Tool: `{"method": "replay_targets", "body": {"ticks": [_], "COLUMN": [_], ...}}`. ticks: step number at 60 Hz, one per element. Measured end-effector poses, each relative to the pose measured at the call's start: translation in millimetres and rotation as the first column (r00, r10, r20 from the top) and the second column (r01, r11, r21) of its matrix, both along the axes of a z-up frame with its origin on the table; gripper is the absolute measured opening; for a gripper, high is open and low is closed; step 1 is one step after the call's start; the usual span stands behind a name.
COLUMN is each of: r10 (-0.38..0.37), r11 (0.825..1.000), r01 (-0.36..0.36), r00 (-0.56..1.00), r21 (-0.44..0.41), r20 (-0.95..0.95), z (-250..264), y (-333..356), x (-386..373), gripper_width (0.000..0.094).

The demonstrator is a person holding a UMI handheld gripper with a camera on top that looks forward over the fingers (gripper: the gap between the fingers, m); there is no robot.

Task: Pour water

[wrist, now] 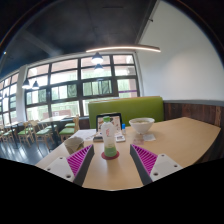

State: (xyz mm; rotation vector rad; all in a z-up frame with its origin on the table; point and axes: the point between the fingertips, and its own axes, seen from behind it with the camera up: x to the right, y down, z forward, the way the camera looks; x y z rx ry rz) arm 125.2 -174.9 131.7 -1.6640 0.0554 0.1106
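Gripper state: the gripper (108, 160) has its two fingers spread wide, magenta pads (77, 159) facing inward, pinching nothing.
Task object: a small clear plastic bottle with a green label and pale cap (109, 141) stands upright on the light wooden table (185, 140), just ahead of the fingers and centred on the gap between them, apart from both pads.
Receiving vessel: a white bowl-shaped container (141, 127) sits beyond the bottle, somewhat to the right; whether it holds water cannot be told.
Other items: an upright dark-framed card or tablet (111, 122) stands behind the bottle; a green padded bench (150, 107) runs along the far table edge.
Done: judged as approach alignment only.
Left: grasp the bottle, lift it, carry it to the vessel, tilt and pour.
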Motion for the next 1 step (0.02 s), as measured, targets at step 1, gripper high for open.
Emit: {"method": "replay_targets", "body": {"ticks": [1], "r10": [0.001], "r11": [1.0], "r01": [-0.001], "r00": [1.0], "r21": [-0.001], "r20": [-0.001], "z": [-0.6], "y": [-2.0], "x": [0.6], "gripper_width": [0.0808]}}
